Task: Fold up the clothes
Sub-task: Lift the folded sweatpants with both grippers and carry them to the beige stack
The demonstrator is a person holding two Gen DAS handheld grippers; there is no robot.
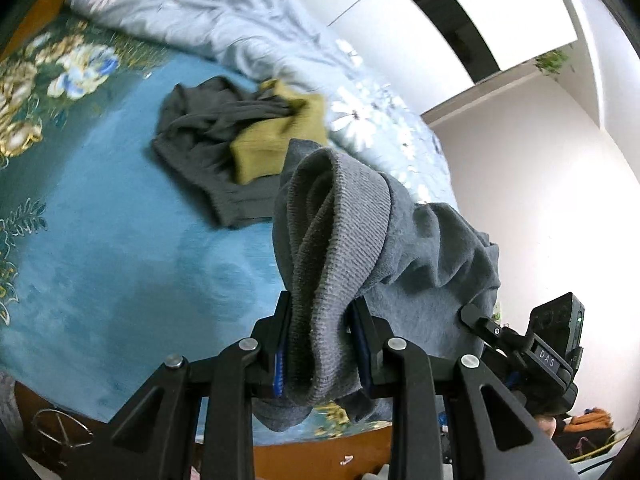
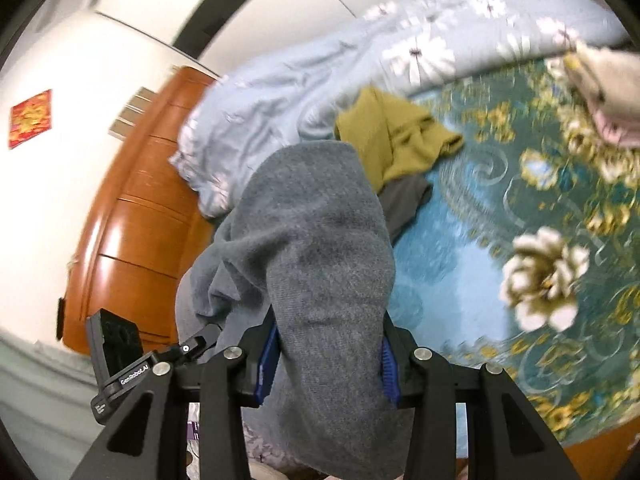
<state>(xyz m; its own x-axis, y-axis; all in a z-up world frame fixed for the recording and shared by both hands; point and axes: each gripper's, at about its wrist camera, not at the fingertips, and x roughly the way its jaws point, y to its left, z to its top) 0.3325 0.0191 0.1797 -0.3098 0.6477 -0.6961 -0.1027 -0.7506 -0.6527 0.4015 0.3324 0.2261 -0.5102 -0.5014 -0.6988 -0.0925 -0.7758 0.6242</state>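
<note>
Two grippers (image 1: 320, 344) (image 2: 326, 356) are showing. Three garments: one grey sweater (image 1: 348, 240) (image 2: 320, 248), one dark grey piece (image 1: 200, 140), one olive piece (image 1: 276, 136). One pale floral quilt (image 1: 208, 12) is lying upper left.

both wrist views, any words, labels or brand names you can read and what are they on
"DAS": label on the right gripper body, seen from the left wrist.
"GenRobot.AI": printed on the left gripper body, seen from the right wrist.
Red wall poster: gold markings too blurred to read.

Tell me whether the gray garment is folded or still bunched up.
Bunched, not folded. The gray garment hangs crumpled, clamped in the left gripper and the right gripper, off the blue bedspread.
</note>
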